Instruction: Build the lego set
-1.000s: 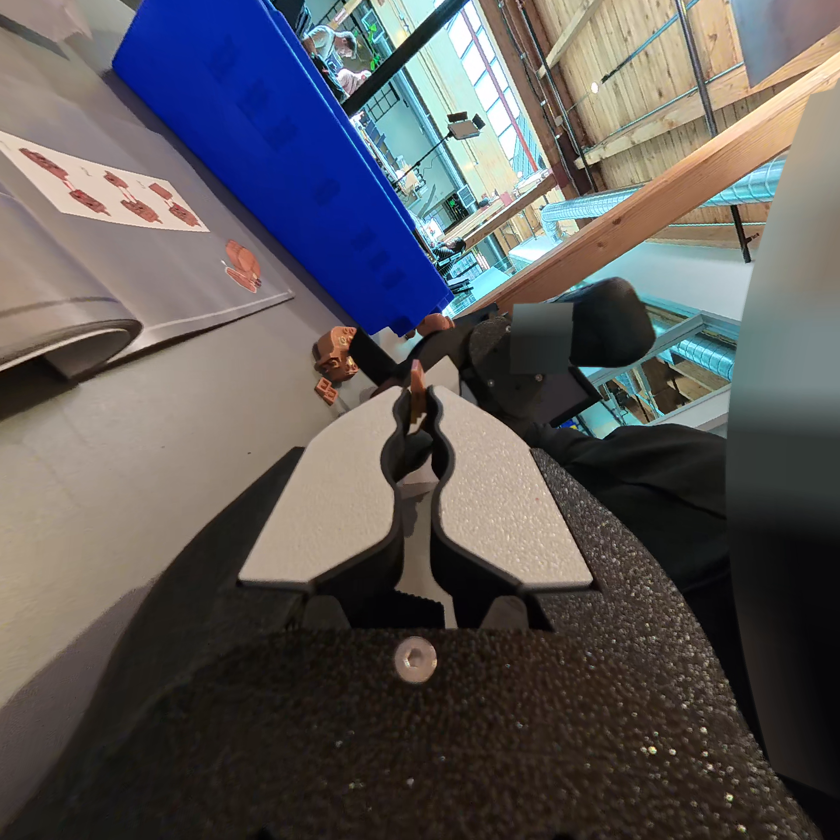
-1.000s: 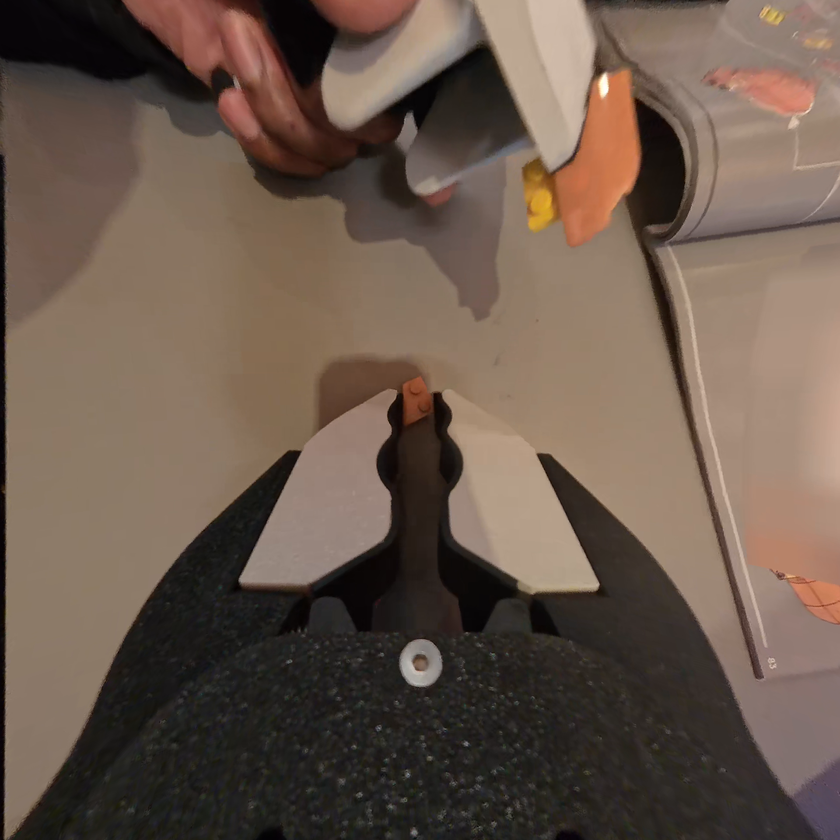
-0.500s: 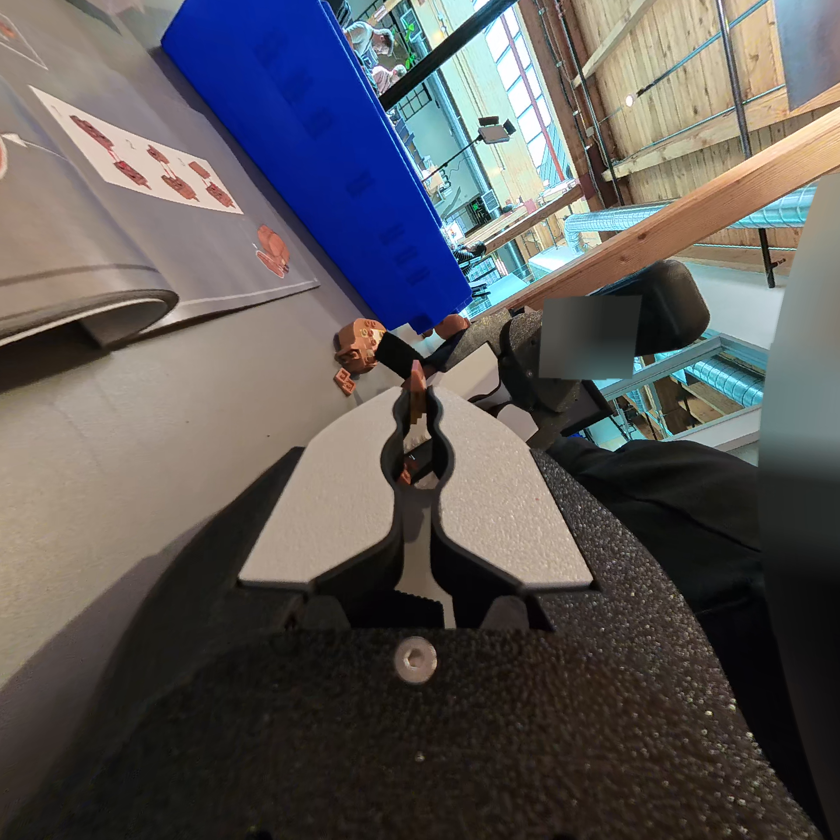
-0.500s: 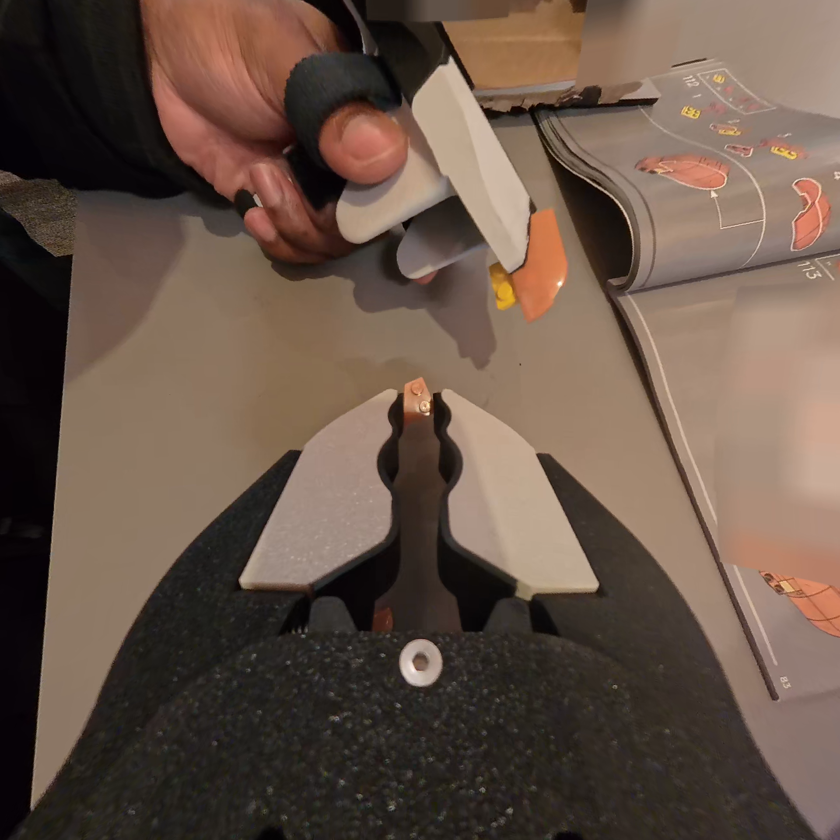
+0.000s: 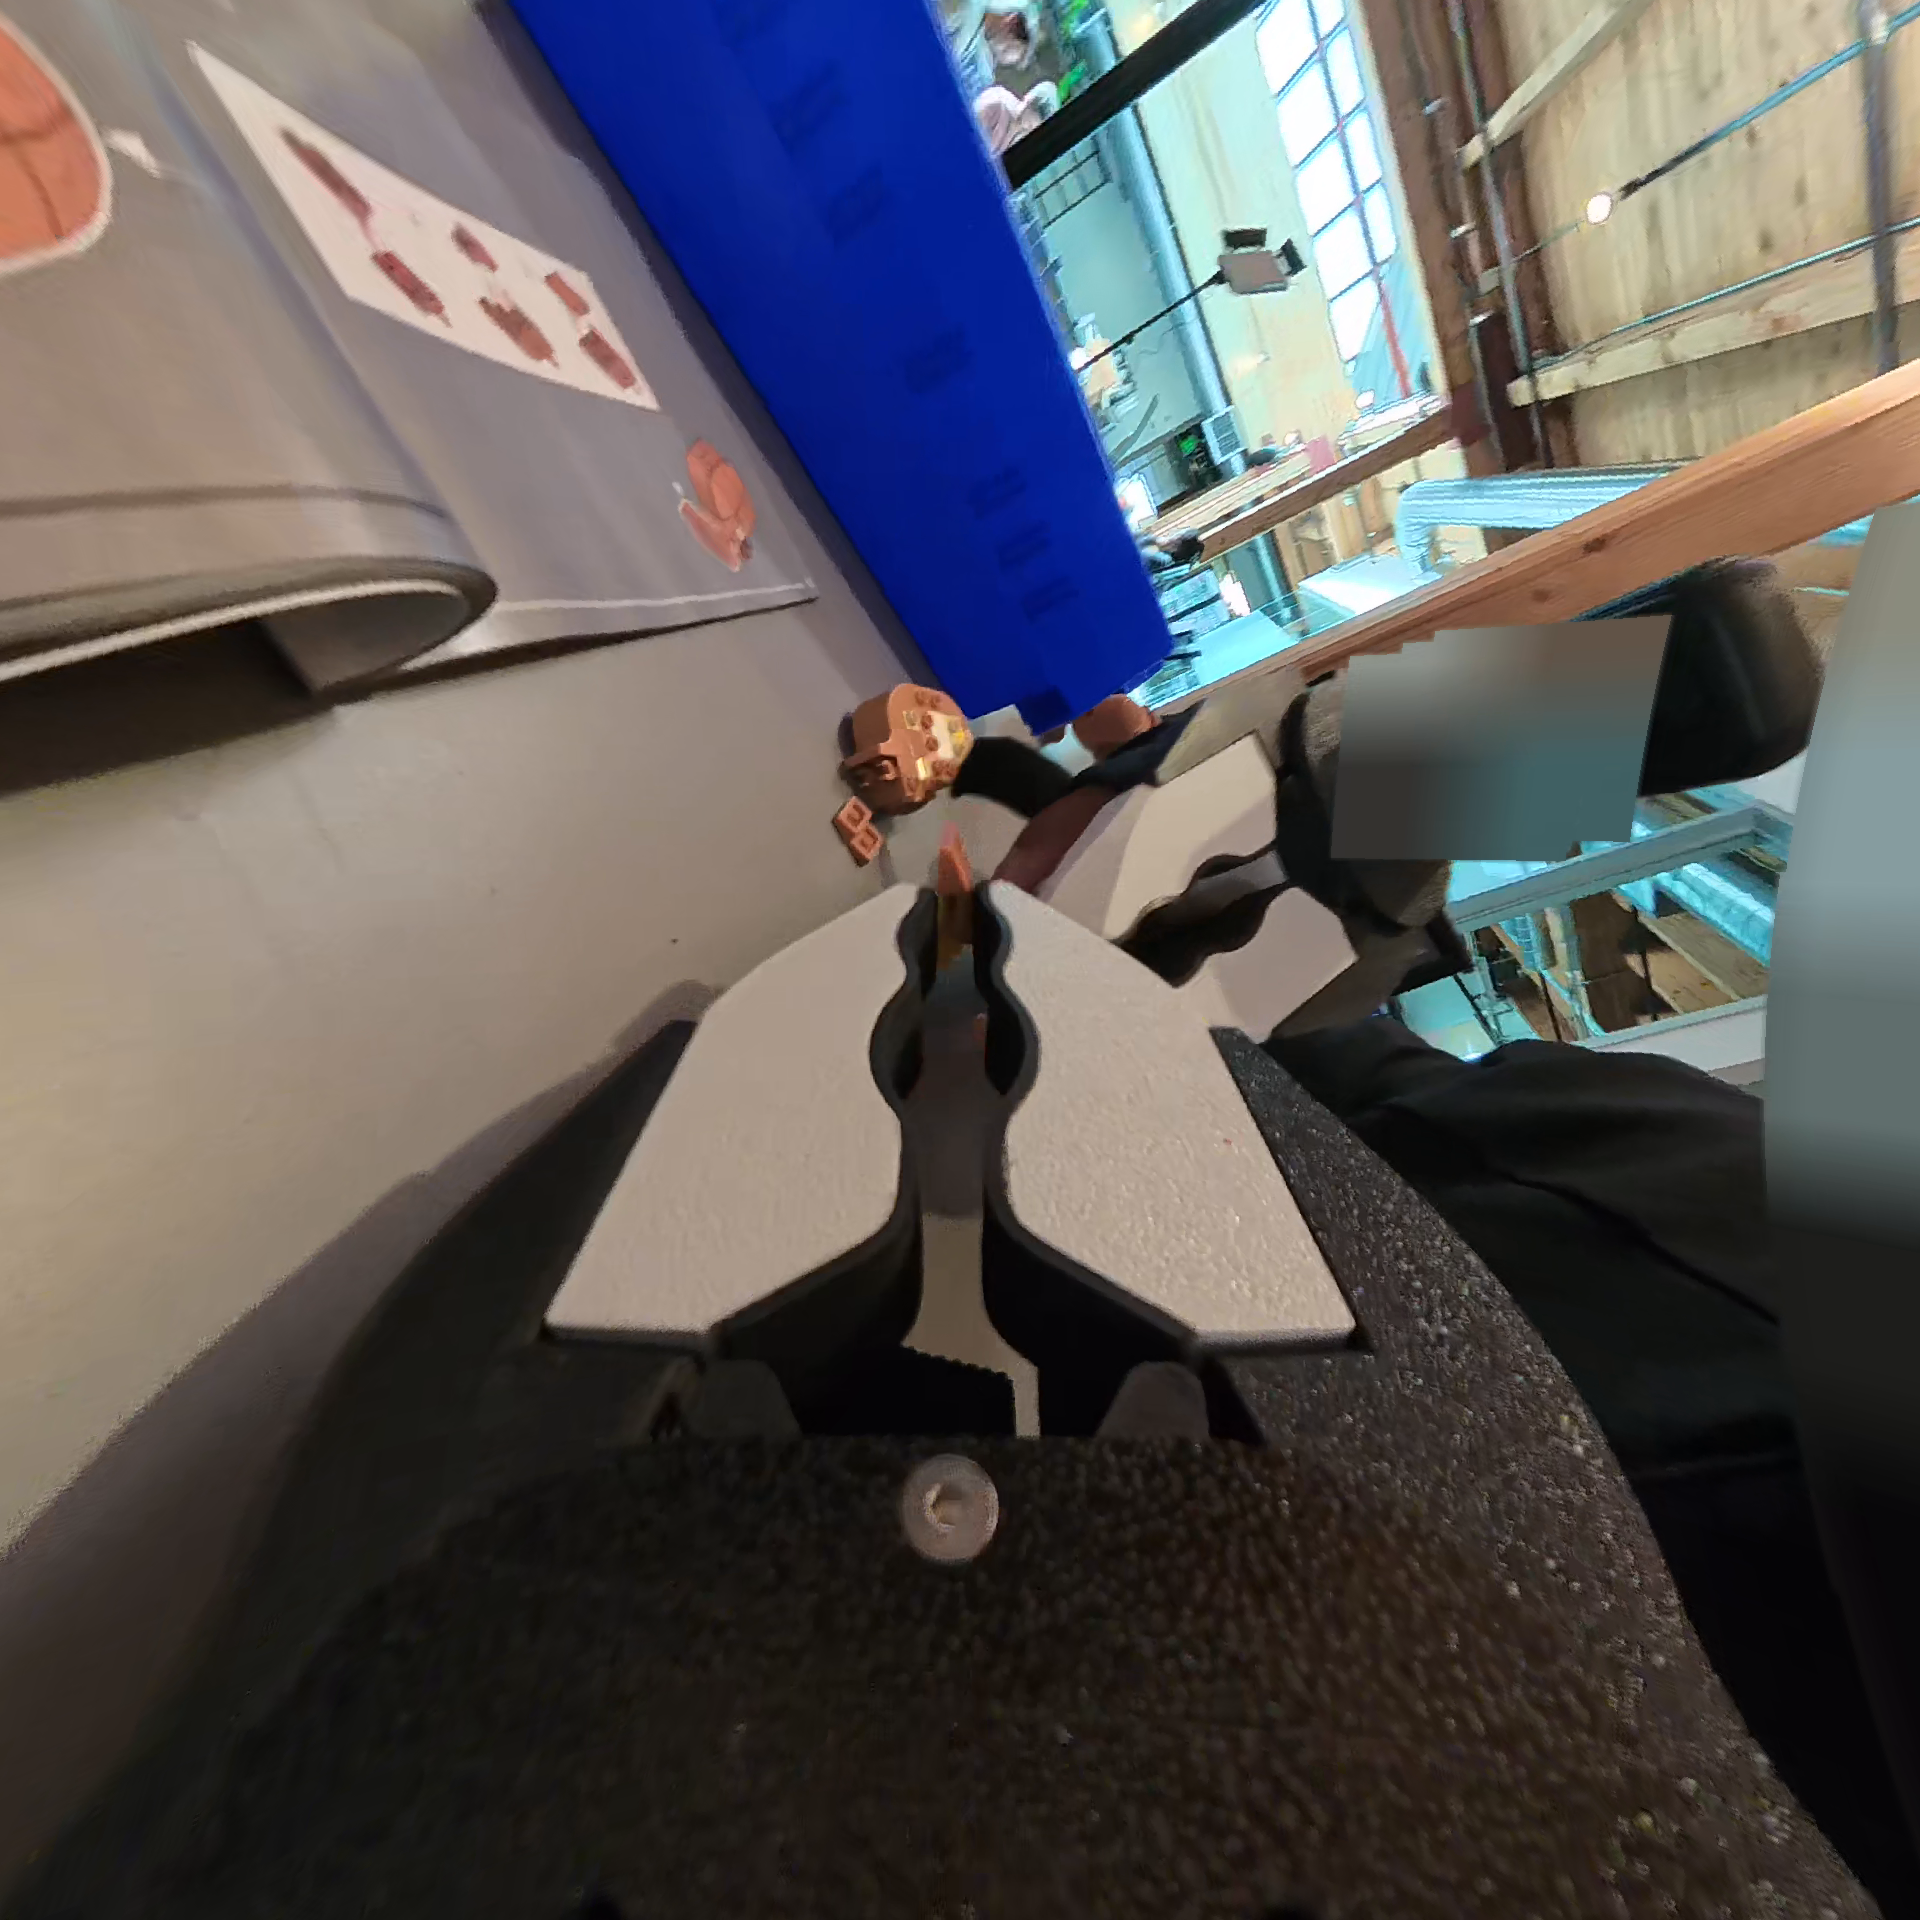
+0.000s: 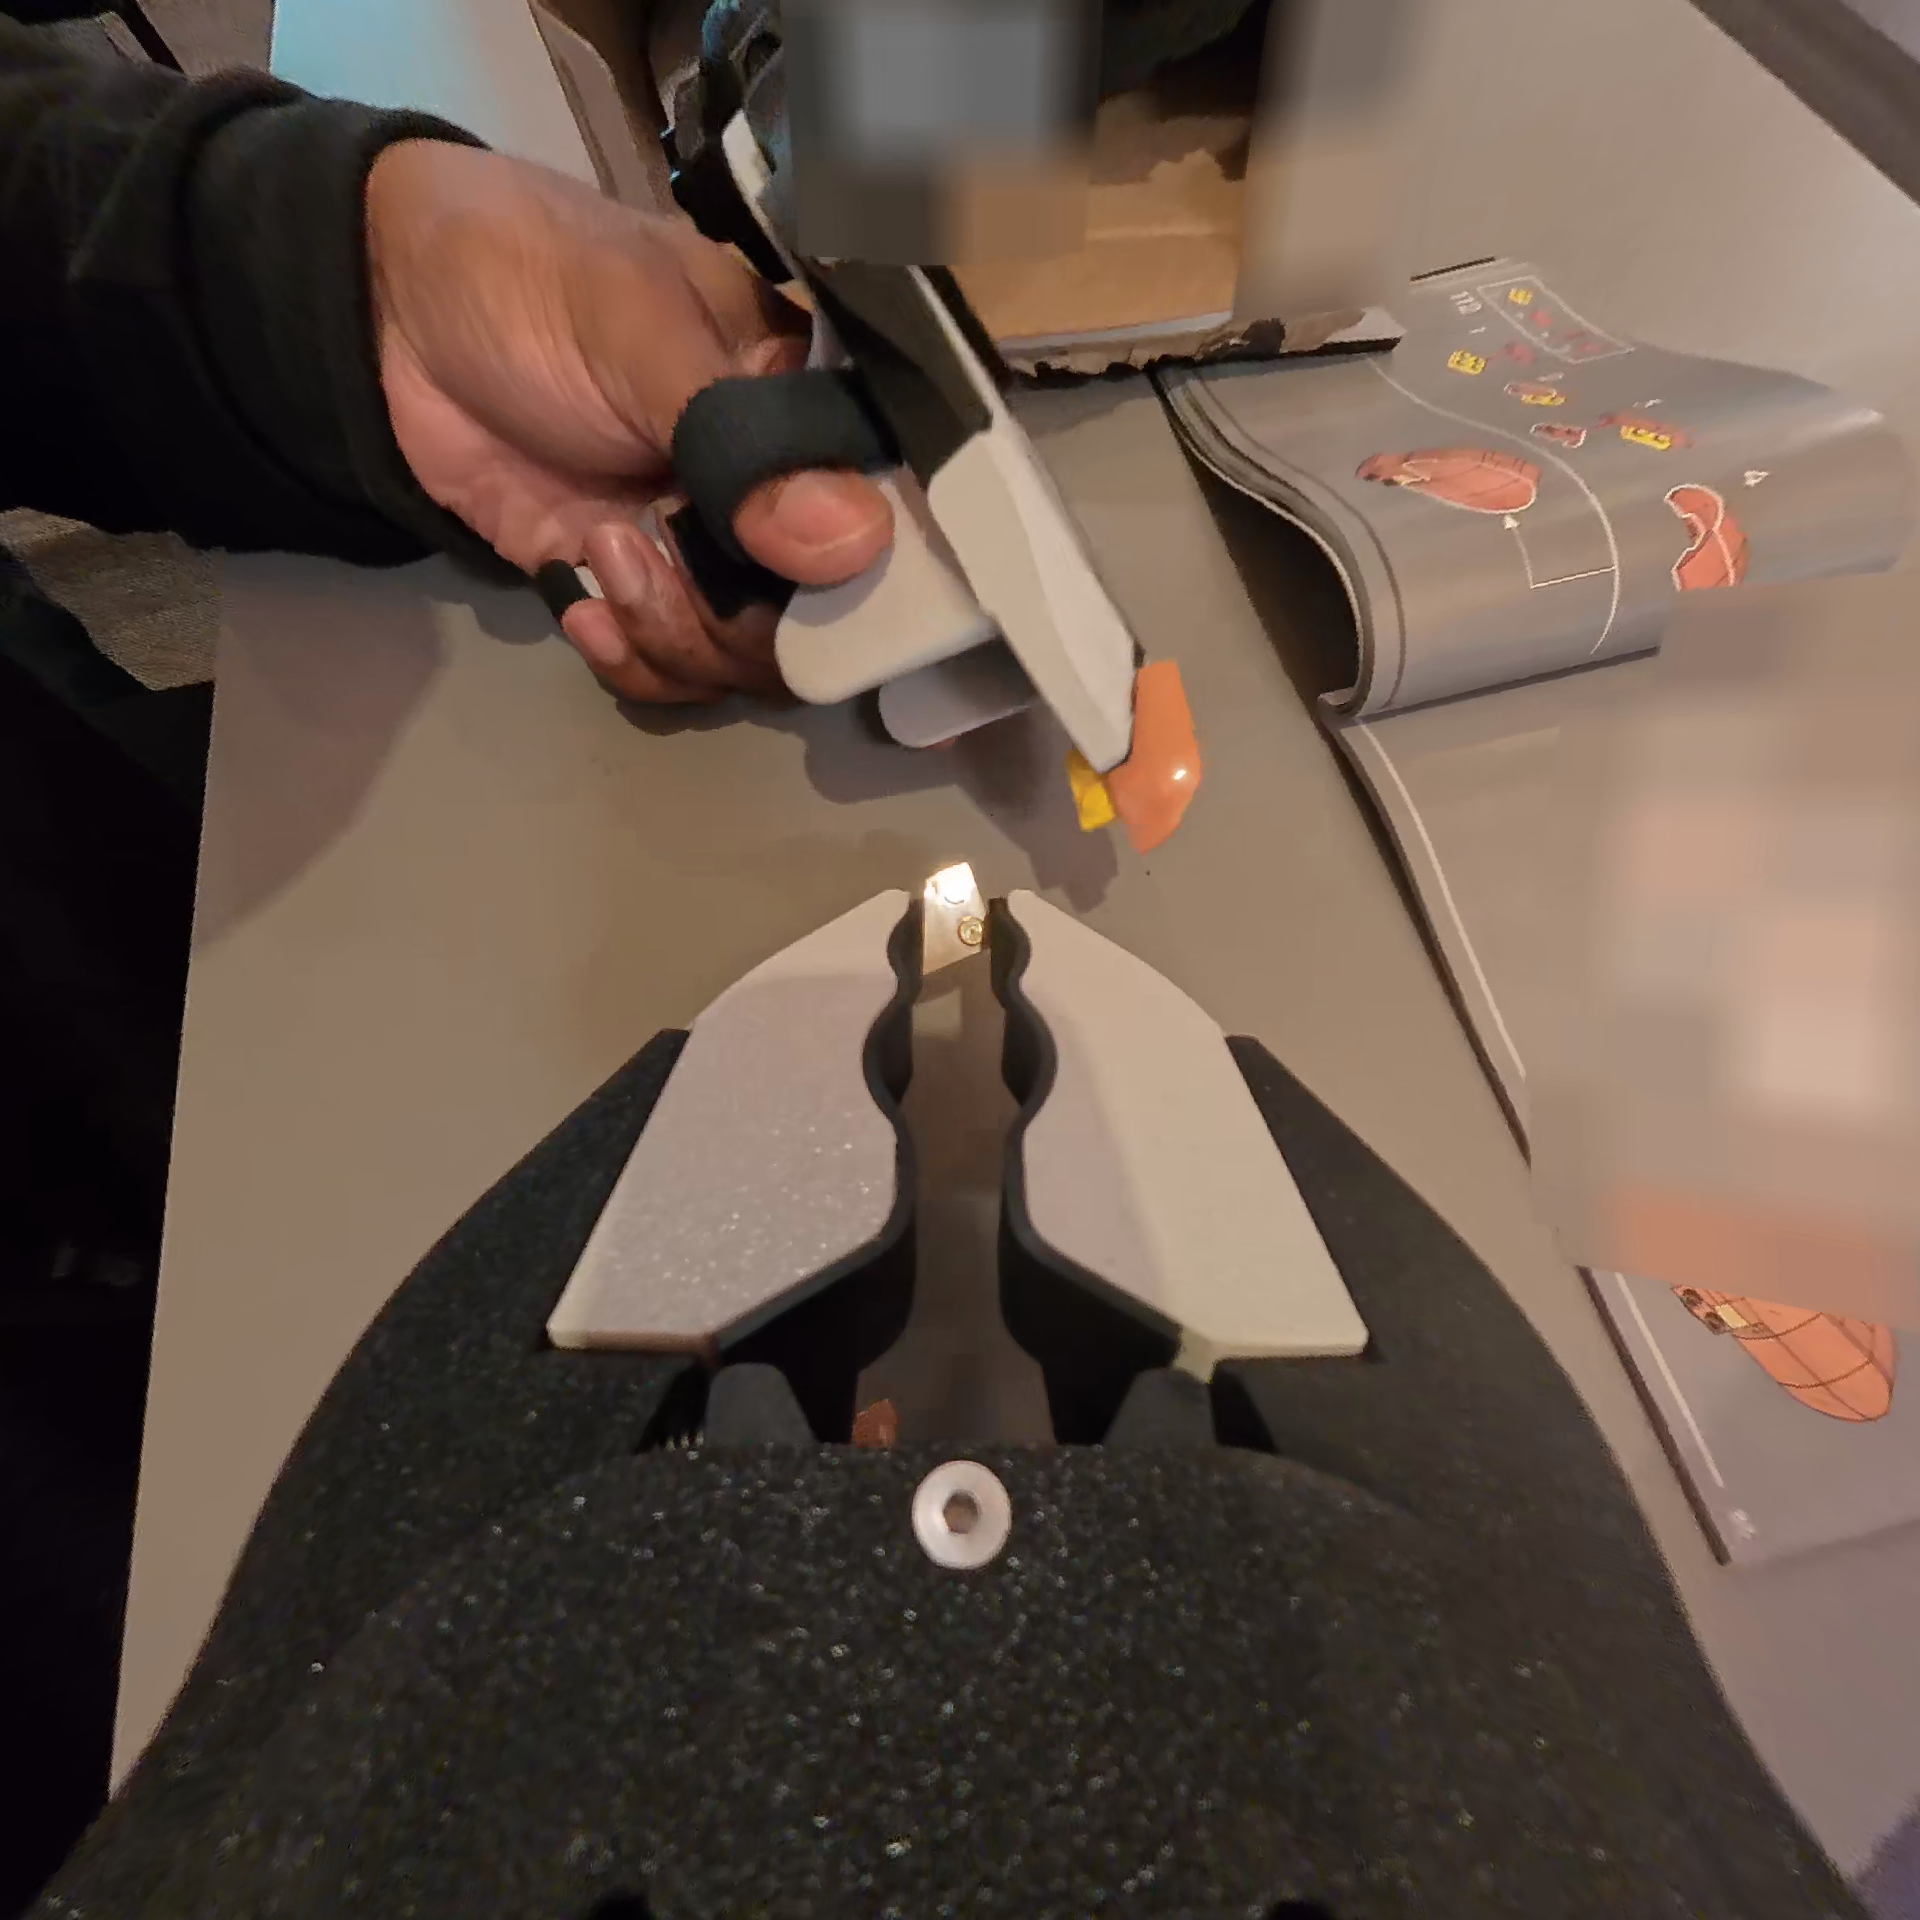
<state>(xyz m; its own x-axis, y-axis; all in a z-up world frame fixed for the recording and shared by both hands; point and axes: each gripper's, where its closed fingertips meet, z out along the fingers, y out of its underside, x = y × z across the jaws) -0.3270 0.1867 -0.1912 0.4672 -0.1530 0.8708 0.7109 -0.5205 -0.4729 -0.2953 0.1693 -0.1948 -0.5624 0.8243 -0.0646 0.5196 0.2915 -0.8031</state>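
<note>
The left gripper (image 6: 1117, 764) pinches a smooth orange curved lego piece (image 6: 1158, 764) backed by a yellow brick (image 6: 1088, 802), above the grey table (image 6: 520, 935). At its 7 o'clock, the right gripper (image 6: 956, 920) clamps a small orange studded plate (image 6: 951, 914). The open grey instruction booklet (image 6: 1558, 540) lies at 2 o'clock.

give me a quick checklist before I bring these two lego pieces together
1. Left gripper shut on the orange curved piece: ok.
2. Right gripper shut on the small plate: ok.
3. The pieces are apart, with bare table between: ok.
4. Studs lined up: cannot tell.
5. Instruction booklet open beside them: ok.
6. Partly built model out of the way: ok.
</note>
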